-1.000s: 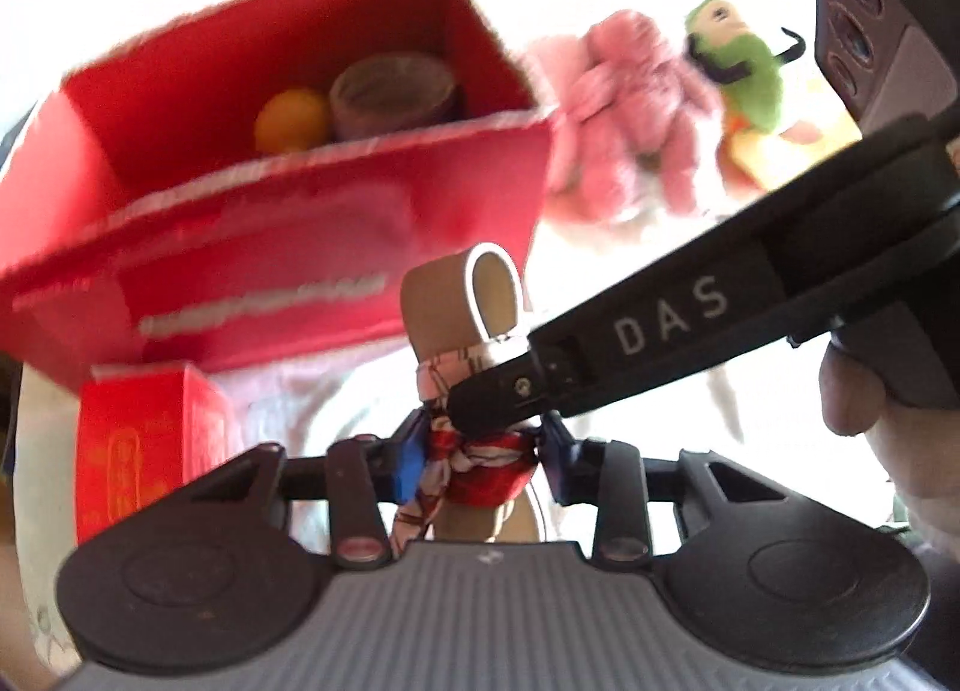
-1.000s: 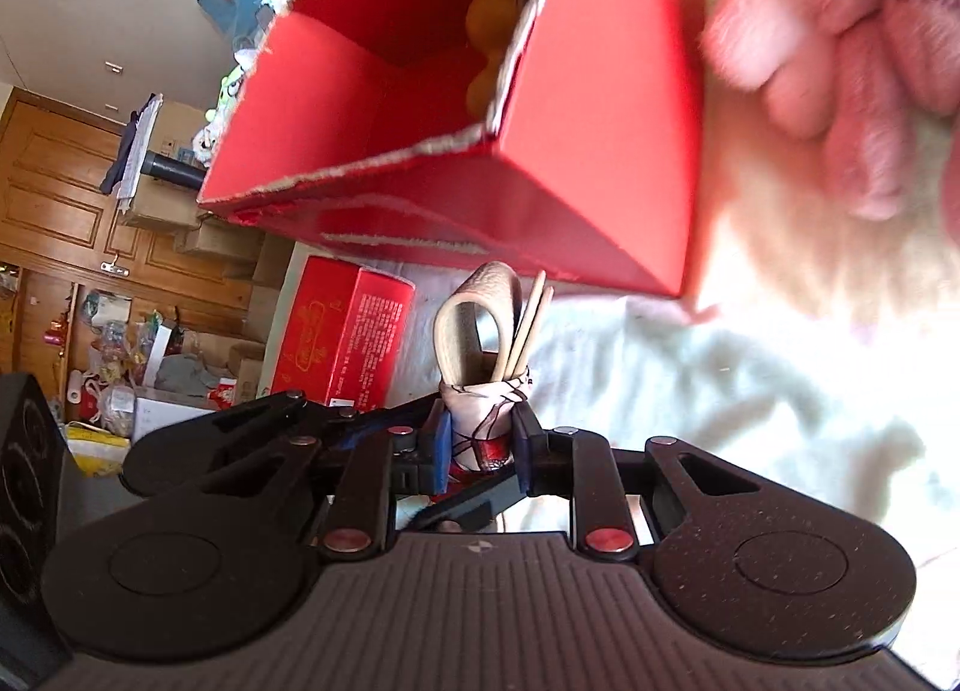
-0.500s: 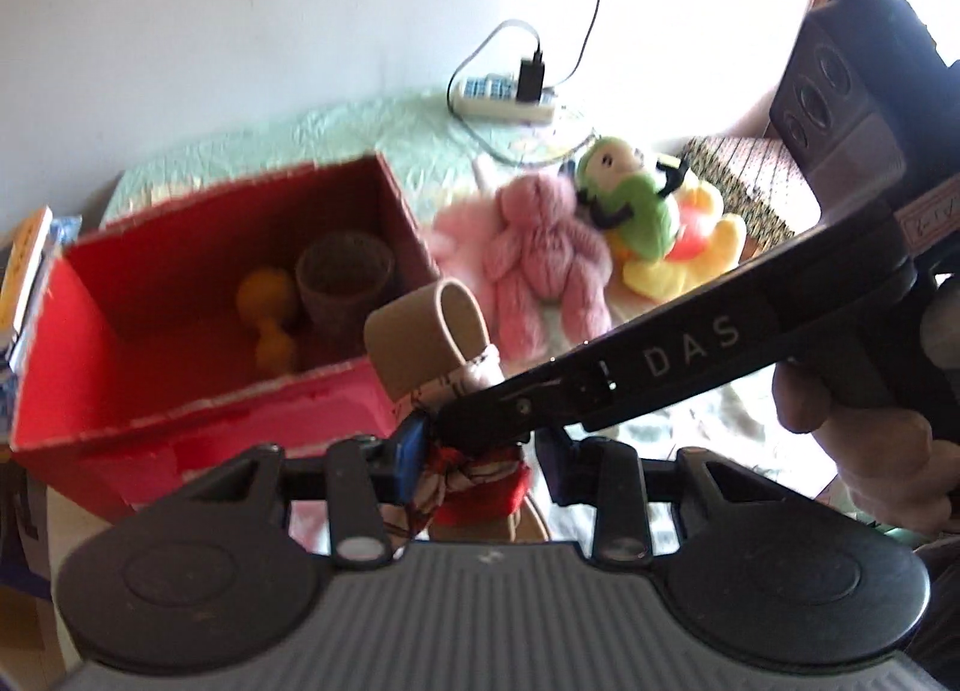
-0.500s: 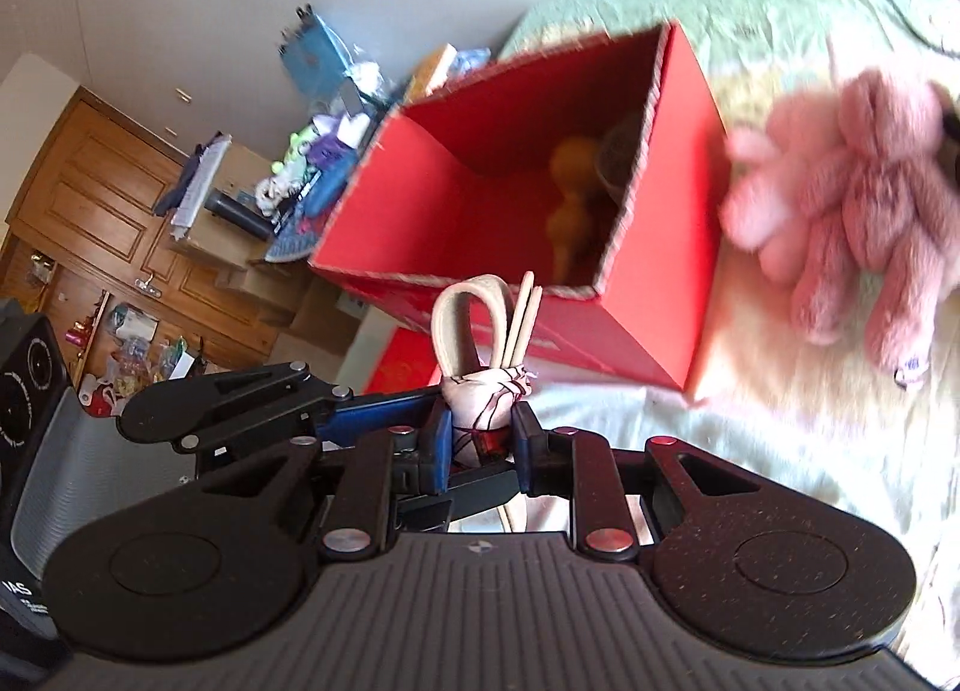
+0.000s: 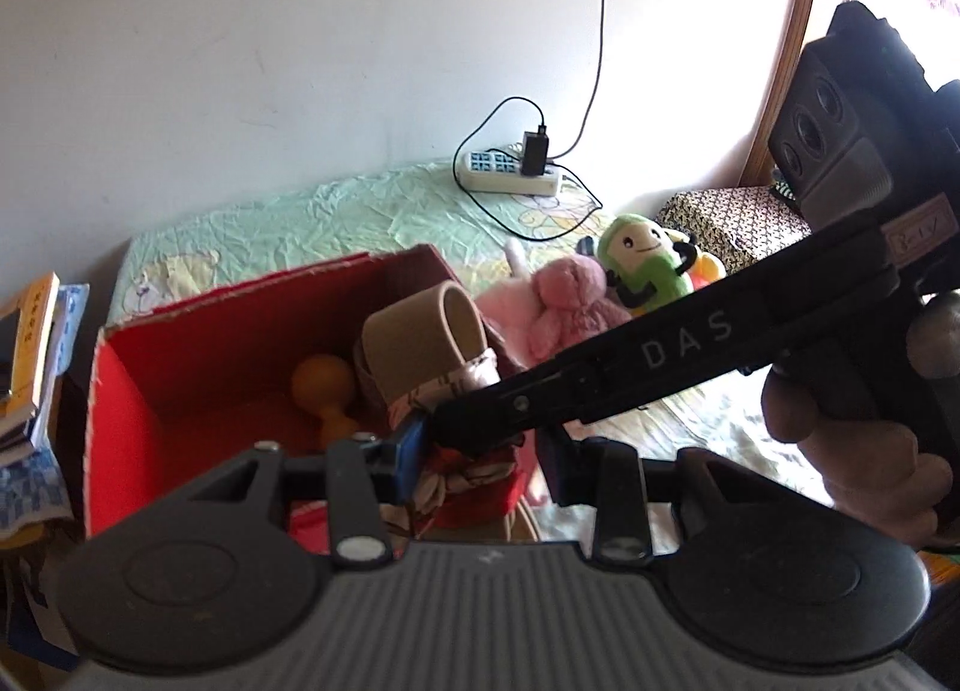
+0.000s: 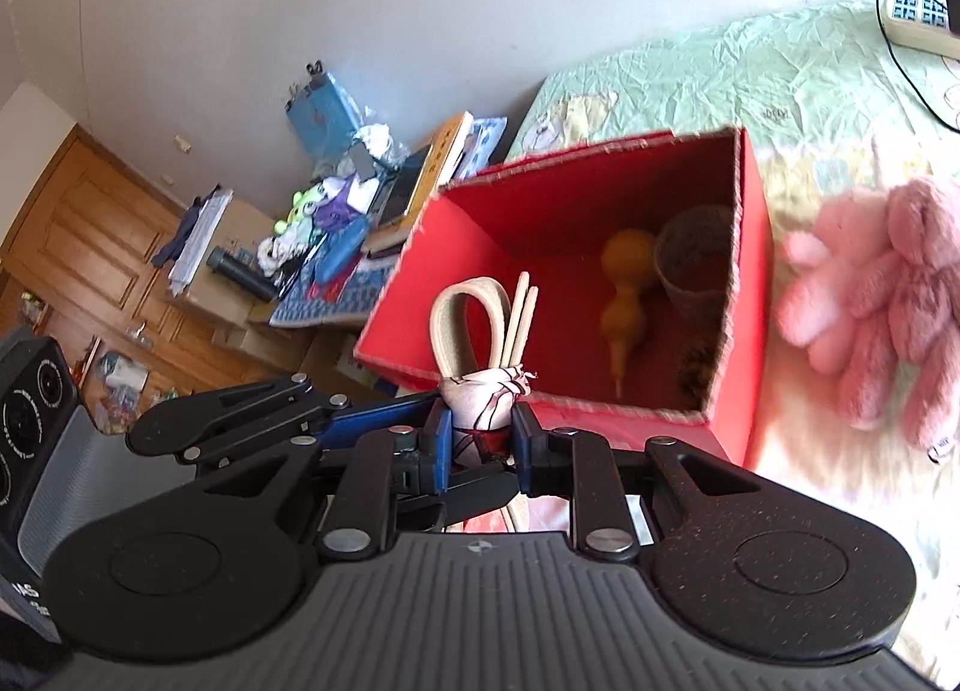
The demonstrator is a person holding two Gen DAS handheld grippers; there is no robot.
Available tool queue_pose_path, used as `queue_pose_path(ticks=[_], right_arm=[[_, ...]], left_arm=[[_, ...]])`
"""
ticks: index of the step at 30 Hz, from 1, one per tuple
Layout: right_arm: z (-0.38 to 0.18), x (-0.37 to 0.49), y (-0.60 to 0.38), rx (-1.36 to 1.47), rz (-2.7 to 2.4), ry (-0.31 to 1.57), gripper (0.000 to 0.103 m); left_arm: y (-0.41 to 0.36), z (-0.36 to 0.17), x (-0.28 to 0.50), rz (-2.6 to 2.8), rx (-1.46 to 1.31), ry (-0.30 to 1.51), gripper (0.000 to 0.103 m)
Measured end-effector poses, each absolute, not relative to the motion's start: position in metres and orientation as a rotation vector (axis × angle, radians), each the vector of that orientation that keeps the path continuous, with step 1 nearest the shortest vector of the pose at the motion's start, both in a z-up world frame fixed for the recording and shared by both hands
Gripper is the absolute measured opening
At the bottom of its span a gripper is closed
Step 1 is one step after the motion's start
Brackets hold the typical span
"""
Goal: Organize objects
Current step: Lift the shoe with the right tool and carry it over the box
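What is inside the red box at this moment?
Inside the red box lie an orange gourd-shaped toy and a brown cup. Its near-left floor is hidden behind the wrapped bundle.

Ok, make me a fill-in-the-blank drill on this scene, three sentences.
1. The open box on the bed is coloured ____.
2. The yellow gourd lies ____ the box, beside a brown cup.
3. The plush toy right of the box is coloured ____.

Missing words: red; inside; pink
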State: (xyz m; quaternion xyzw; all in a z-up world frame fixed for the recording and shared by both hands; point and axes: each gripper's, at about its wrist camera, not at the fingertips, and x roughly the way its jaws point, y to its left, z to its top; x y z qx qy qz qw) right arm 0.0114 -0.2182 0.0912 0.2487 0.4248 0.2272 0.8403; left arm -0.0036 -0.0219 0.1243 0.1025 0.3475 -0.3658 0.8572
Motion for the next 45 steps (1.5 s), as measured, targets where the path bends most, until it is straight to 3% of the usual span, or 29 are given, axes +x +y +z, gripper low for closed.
queue_pose_path(ticks=[20,45], right_arm=[[0.084,0.092,-0.213,0.596,0.397,0.846,0.023],[0.021,0.159,-0.186,0.571,0.364,1.124,0.023]], left_arm=[[-0.023,0.125,0.096,-0.714,0.314,0.715,0.035],[-0.009,0.052,0.154,-0.622,0.269,0.949,0.033]])
